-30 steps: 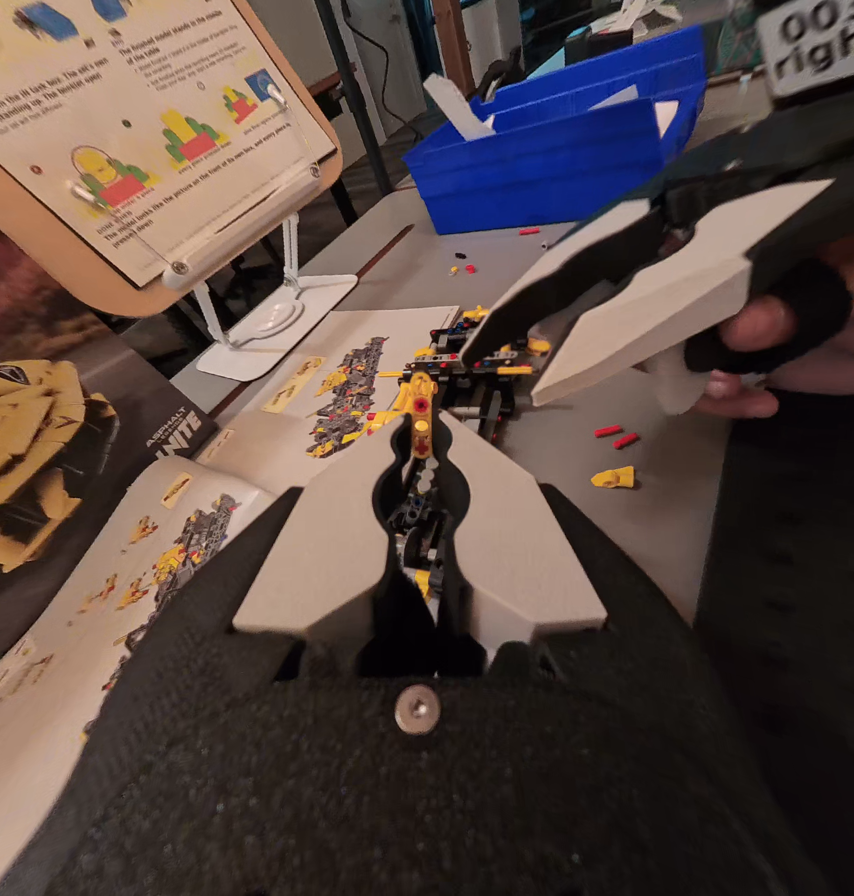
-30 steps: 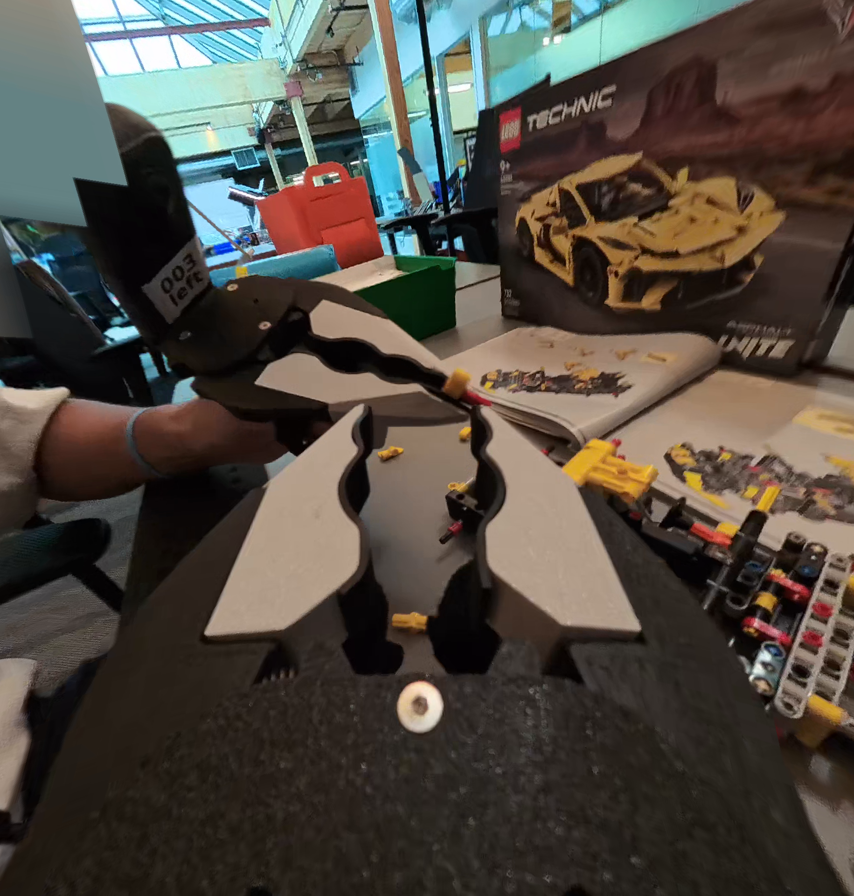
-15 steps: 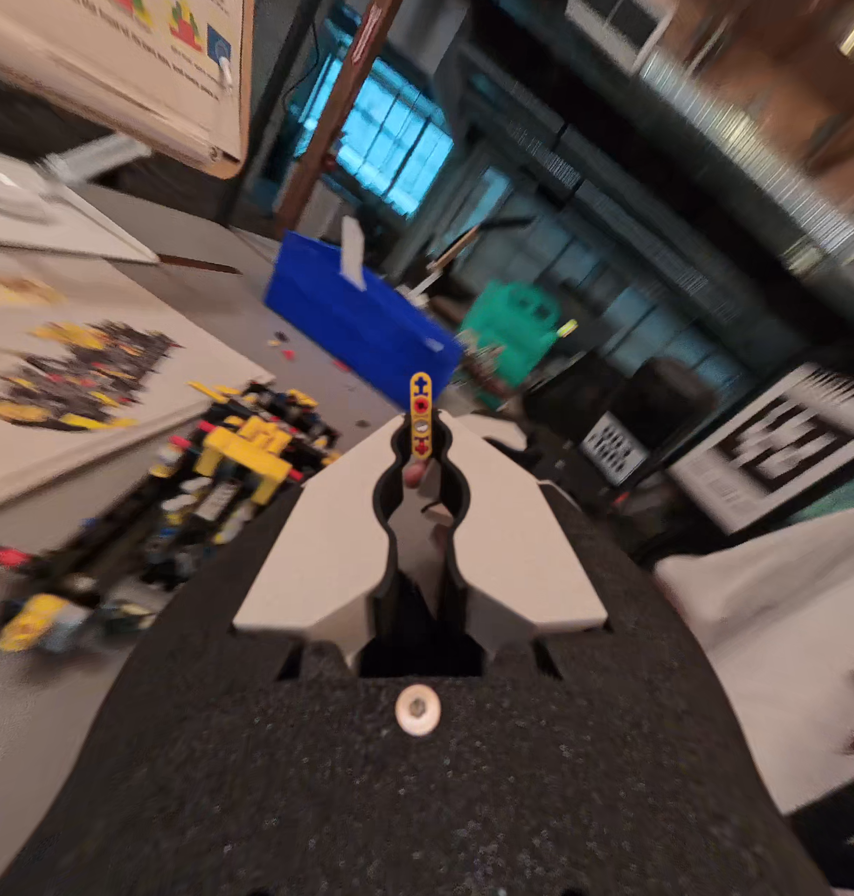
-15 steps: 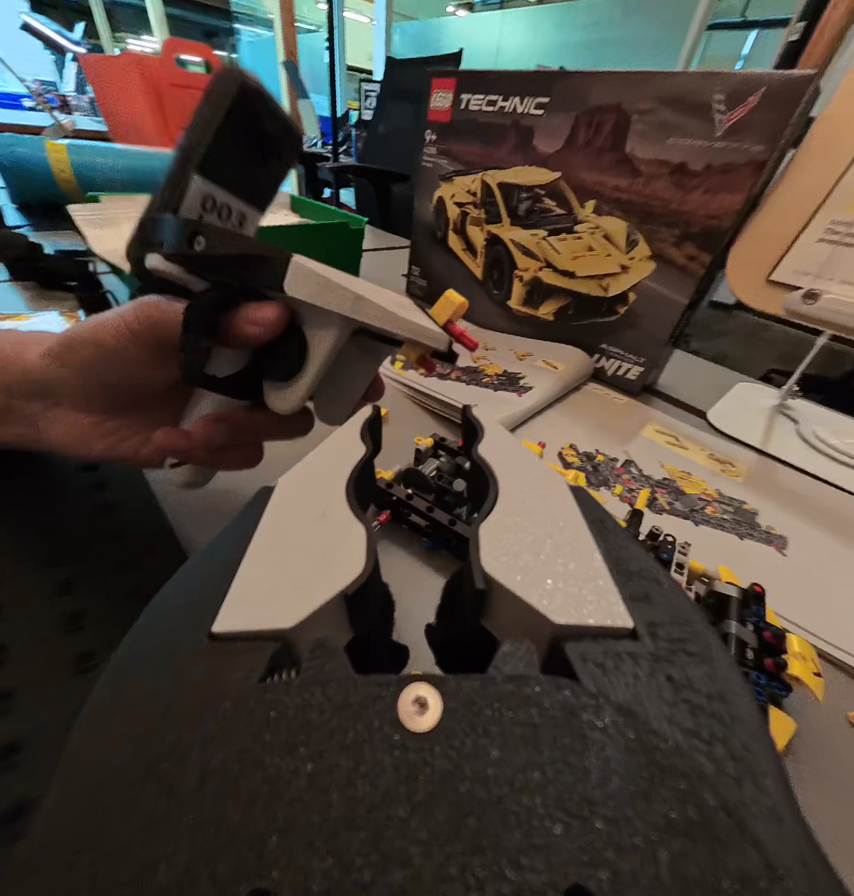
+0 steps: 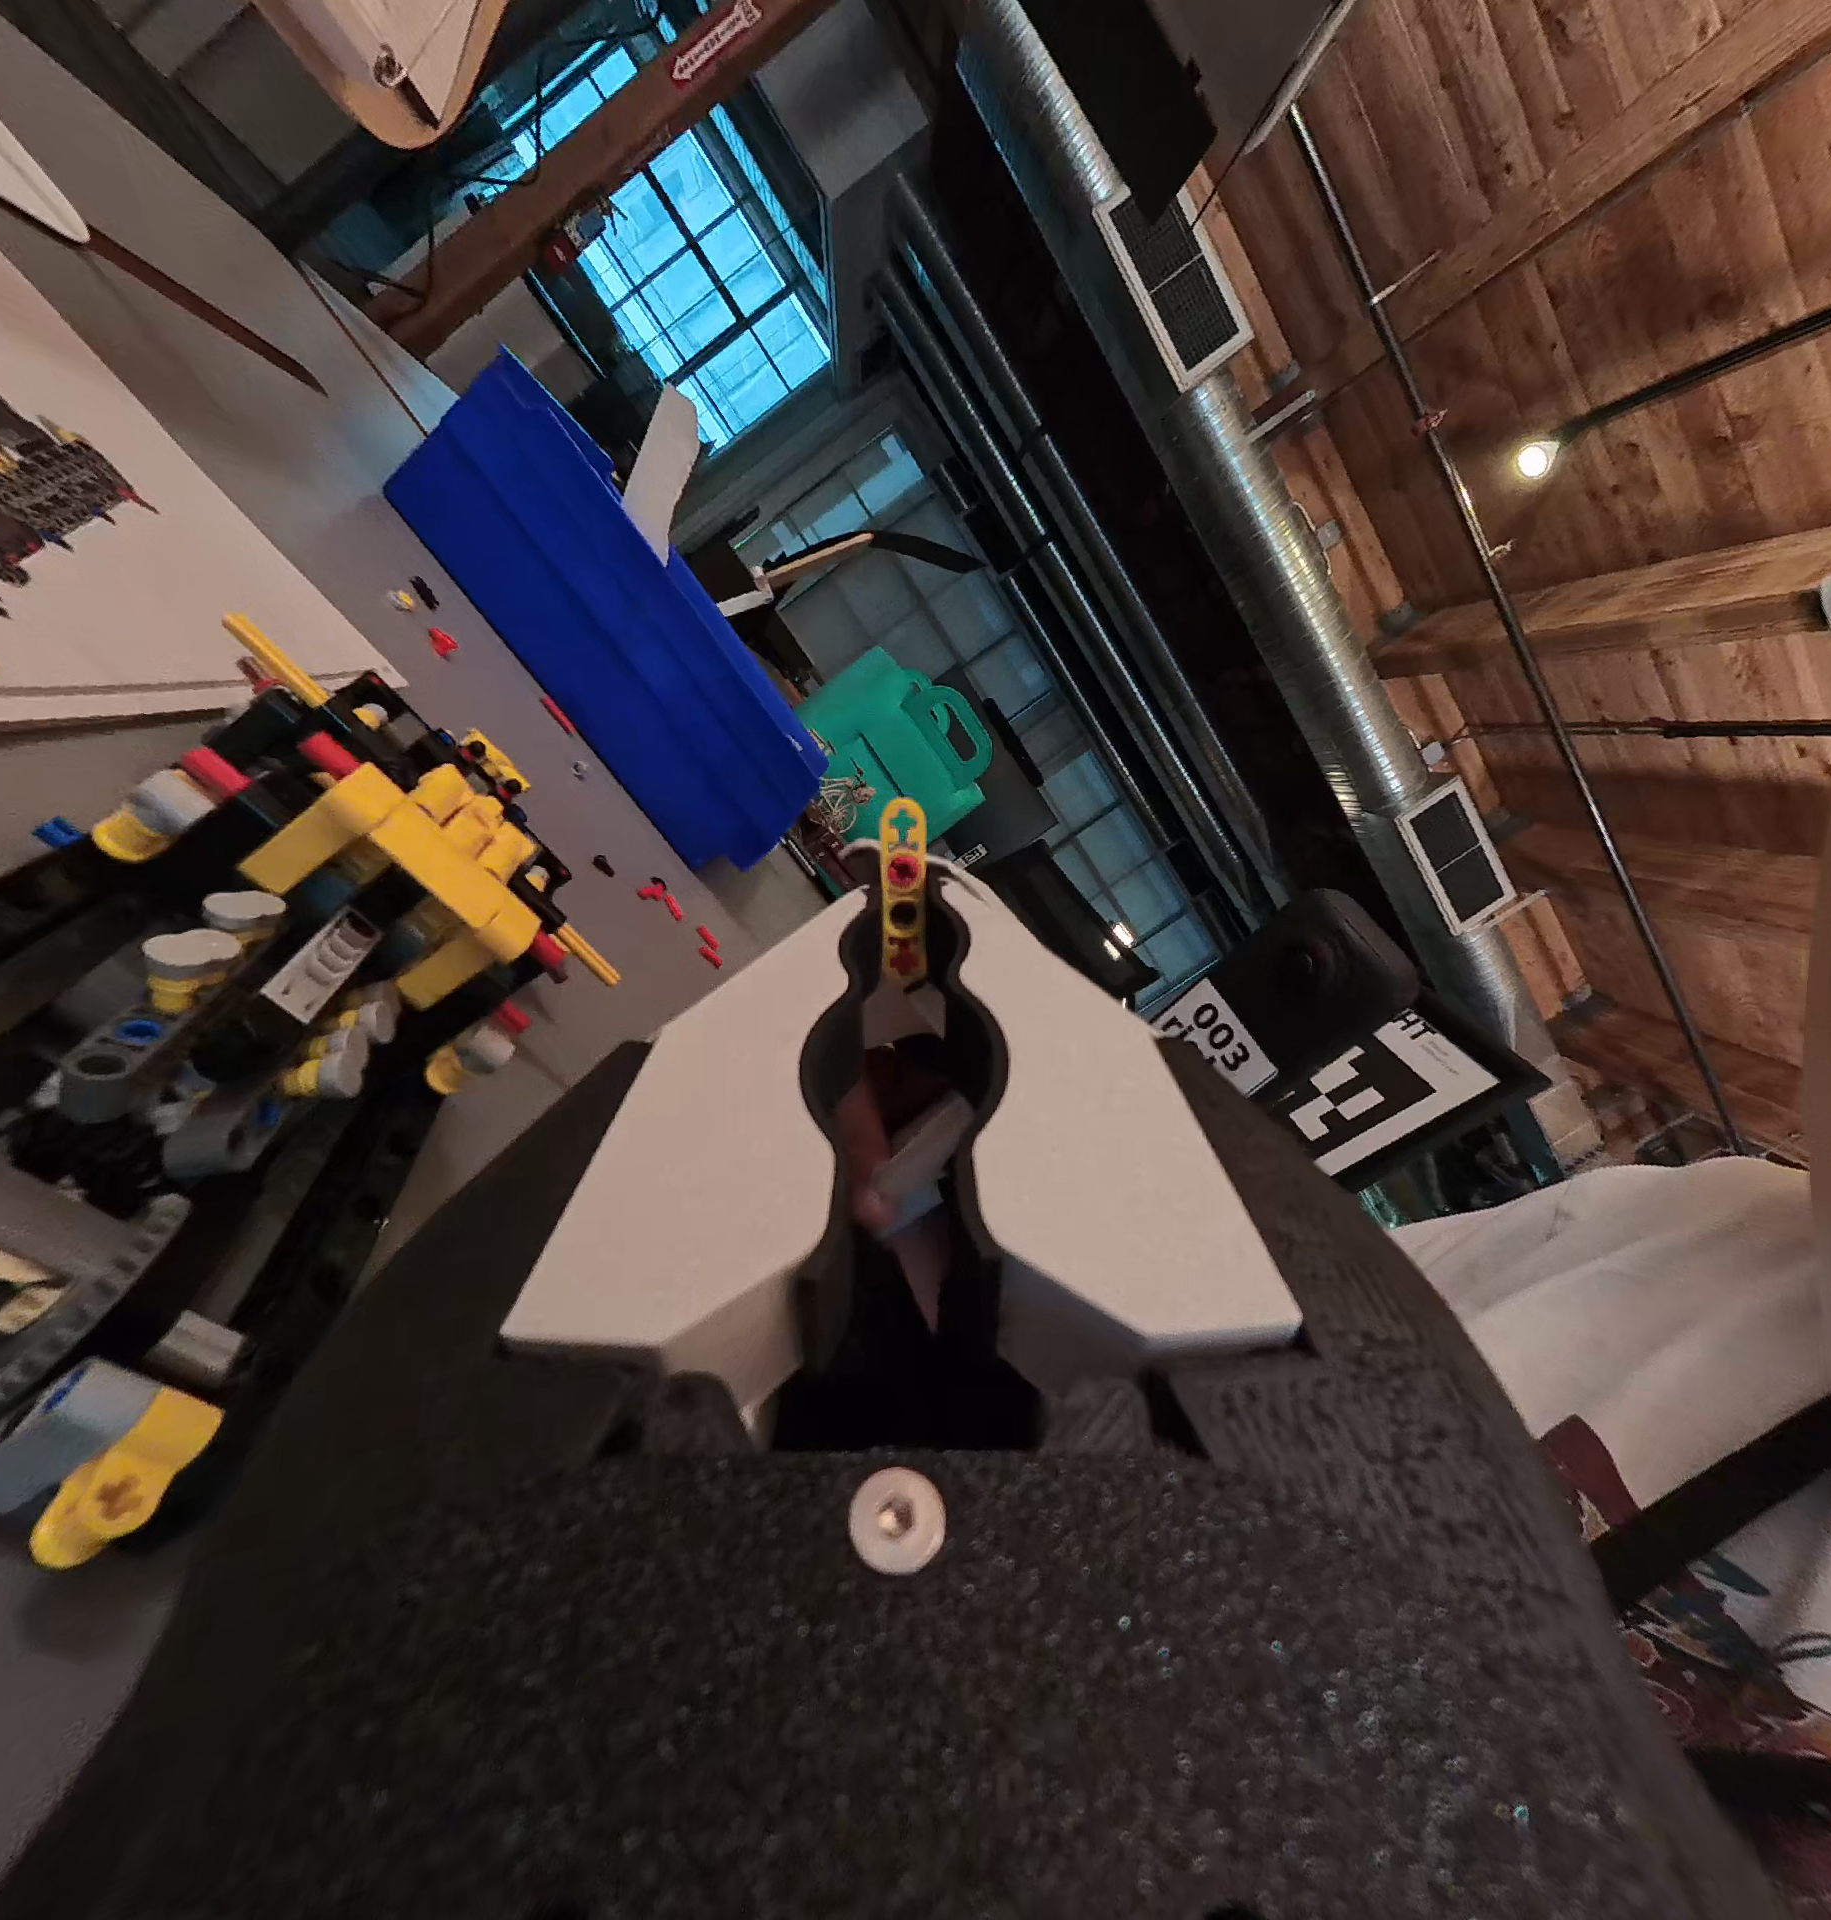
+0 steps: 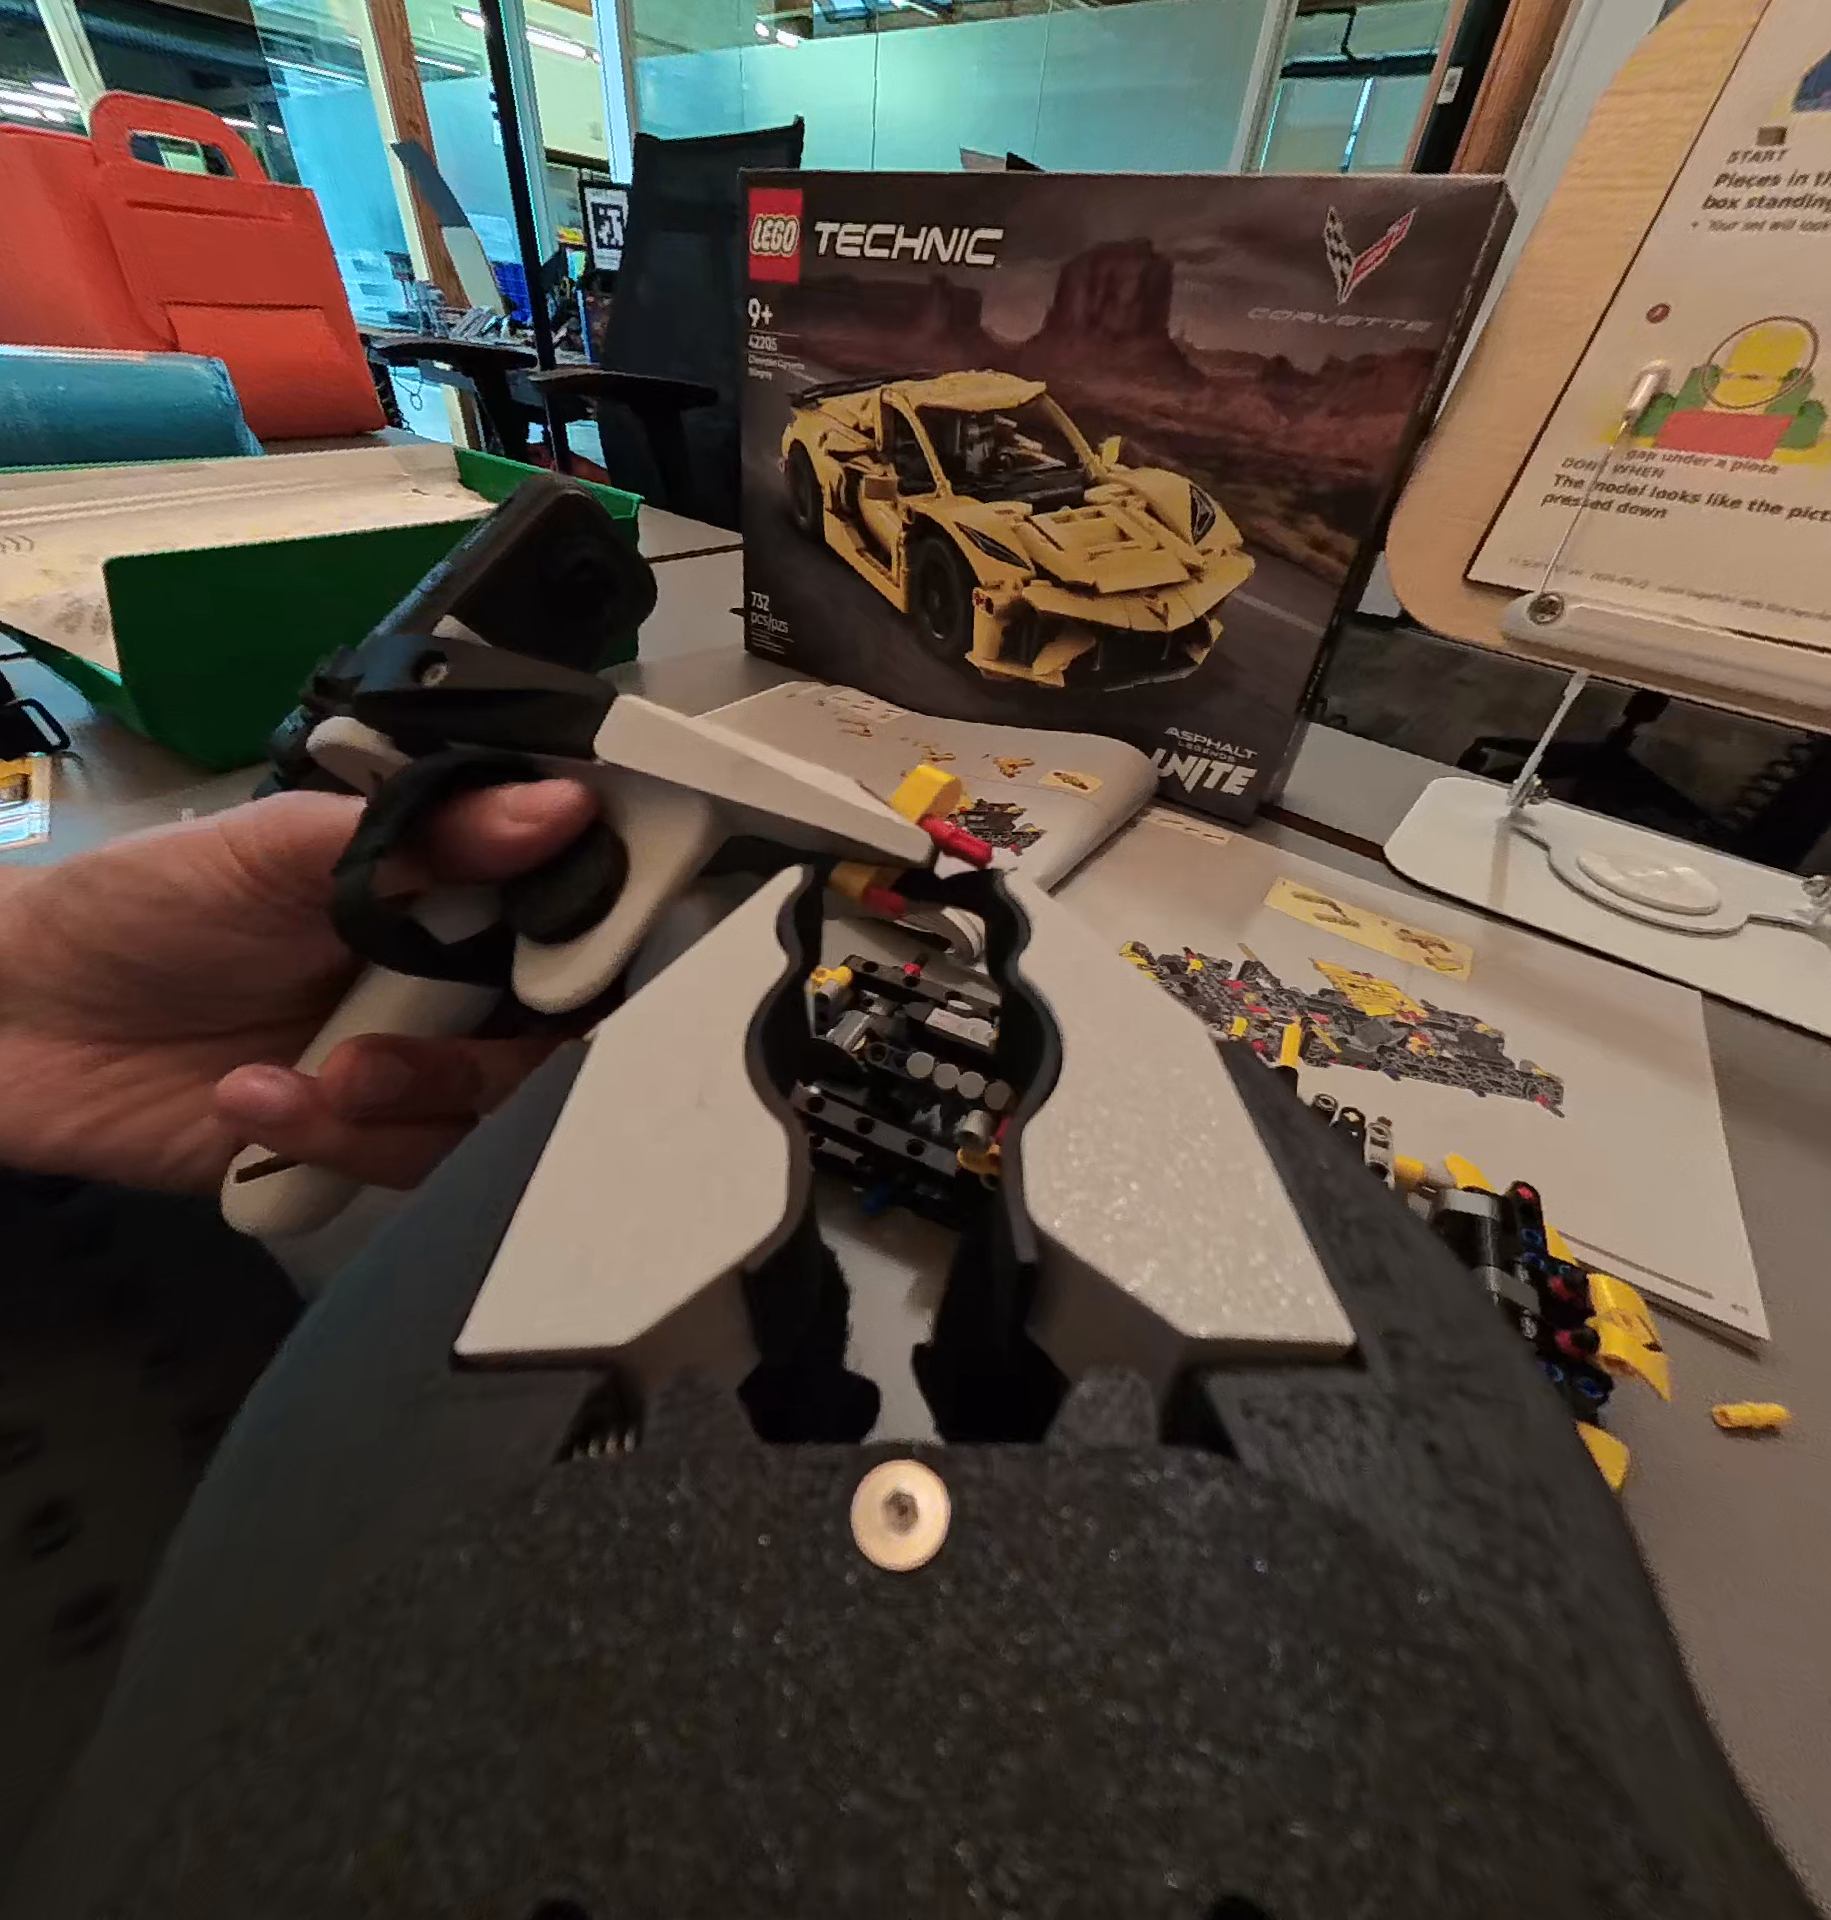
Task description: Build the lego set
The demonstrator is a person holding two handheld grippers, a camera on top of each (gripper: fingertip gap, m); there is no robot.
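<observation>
- Grey jaws of the right gripper (image 6: 906, 894) stand parted and empty, with the black-and-yellow chassis (image 6: 906, 1081) on the worktop (image 6: 1752, 1558) showing between them.
- Just beyond, the left gripper (image 5: 903, 914) is clenched on a yellow liftarm (image 5: 903, 899) with red pins, tilted toward the right gripper.
- Best to steady that beam and align the pins squarely before pressing.
- Farthest stands the set's box (image 6: 1119, 468).

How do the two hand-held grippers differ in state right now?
The left hand-held gripper is shut on a small yellow beam with red pins; the right hand-held gripper is open and holds nothing. The left is tilted sideways, the right level. Both have pale fingers.
</observation>
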